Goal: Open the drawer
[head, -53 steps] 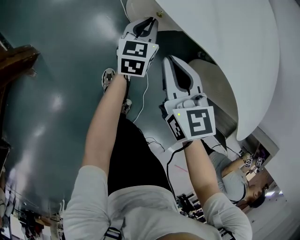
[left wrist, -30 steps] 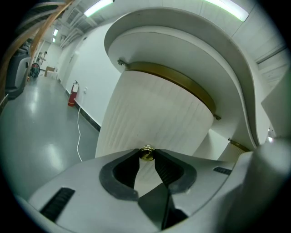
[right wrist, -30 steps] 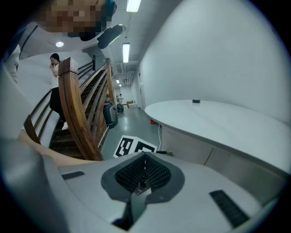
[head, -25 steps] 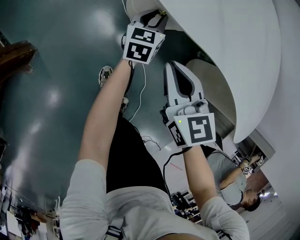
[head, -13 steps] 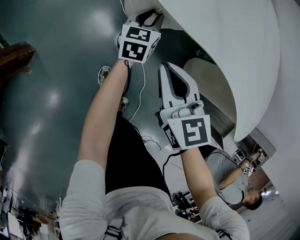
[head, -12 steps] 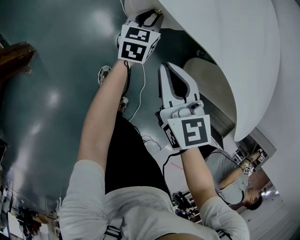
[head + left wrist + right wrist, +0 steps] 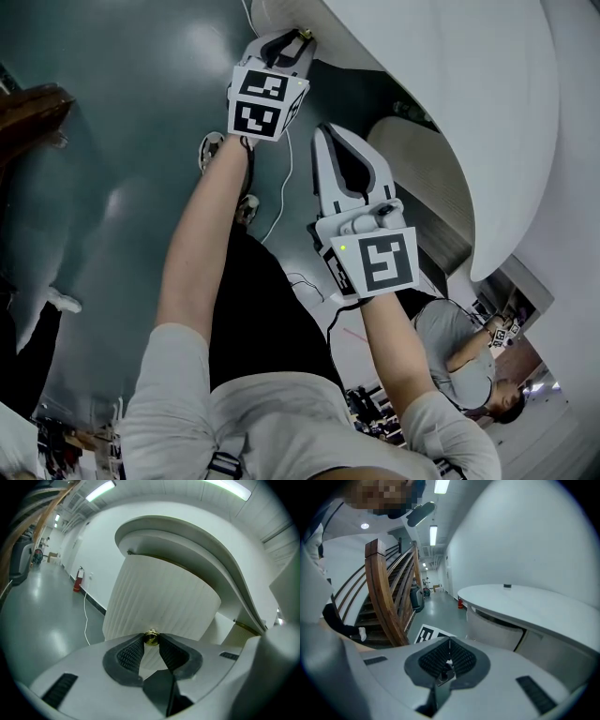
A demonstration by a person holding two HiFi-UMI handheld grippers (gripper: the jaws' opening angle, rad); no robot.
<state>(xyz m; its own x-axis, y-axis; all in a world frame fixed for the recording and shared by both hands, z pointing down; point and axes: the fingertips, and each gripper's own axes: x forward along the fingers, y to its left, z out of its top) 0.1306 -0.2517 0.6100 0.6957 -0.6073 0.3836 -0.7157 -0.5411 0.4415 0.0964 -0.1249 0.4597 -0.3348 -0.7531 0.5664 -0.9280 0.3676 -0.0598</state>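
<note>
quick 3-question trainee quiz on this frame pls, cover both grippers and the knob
1. What does the left gripper hold? A) a brass knob B) a cup C) nothing
2. True or false: the right gripper also grips the knob.
3. Fill in: the right gripper's jaws are ____ (open or shut).
Key: 1 A; 2 false; 3 shut.

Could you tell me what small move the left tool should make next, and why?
Probably pull the left tool straight back: its jaws are closed on the brass knob, so a pull should carry it out. The right tool is shut and empty.
</note>
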